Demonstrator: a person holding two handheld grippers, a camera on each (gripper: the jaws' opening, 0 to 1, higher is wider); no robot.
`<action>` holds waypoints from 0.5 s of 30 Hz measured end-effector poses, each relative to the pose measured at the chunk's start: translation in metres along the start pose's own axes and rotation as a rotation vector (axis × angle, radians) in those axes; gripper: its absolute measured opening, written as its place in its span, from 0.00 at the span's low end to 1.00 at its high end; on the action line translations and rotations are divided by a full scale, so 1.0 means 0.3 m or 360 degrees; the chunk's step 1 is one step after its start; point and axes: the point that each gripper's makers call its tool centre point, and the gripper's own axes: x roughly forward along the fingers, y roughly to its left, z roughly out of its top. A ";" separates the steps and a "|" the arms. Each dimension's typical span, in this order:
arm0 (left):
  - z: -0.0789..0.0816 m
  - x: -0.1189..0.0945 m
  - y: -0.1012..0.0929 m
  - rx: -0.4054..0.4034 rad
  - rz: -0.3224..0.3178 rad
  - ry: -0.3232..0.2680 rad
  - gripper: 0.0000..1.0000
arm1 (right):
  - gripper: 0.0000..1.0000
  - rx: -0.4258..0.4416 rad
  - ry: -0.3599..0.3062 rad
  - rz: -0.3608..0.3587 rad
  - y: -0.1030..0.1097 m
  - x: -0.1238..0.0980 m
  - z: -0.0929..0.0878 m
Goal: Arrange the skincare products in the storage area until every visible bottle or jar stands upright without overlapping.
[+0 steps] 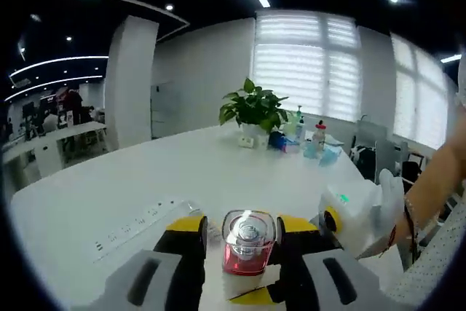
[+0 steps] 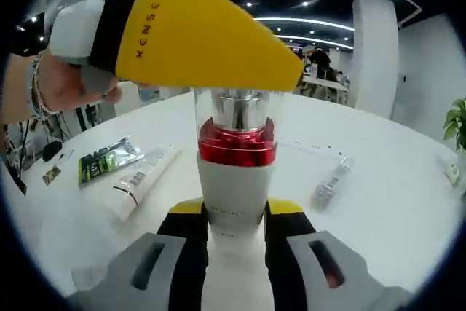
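Currently both tools clamped the white bottle with red collar and clear cap (image 2: 237, 151): right tool (image 2: 234, 227) on body, left tool (image 1: 241, 238) at cap, axis upright.

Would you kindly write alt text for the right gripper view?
The right gripper clamps an upright white bottle with a red collar and clear cap, the left gripper just above it. A white tube and green sachet lie on the white table.
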 end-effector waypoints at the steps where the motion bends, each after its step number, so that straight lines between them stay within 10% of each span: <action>1: 0.006 -0.007 -0.001 -0.0003 0.0001 -0.0024 0.39 | 0.27 -0.0001 -0.0002 -0.0001 -0.001 -0.007 0.001; 15: -0.164 -0.042 -0.016 -0.0118 0.0170 0.0070 0.30 | 0.26 0.0073 -0.0069 0.0040 0.004 -0.041 0.016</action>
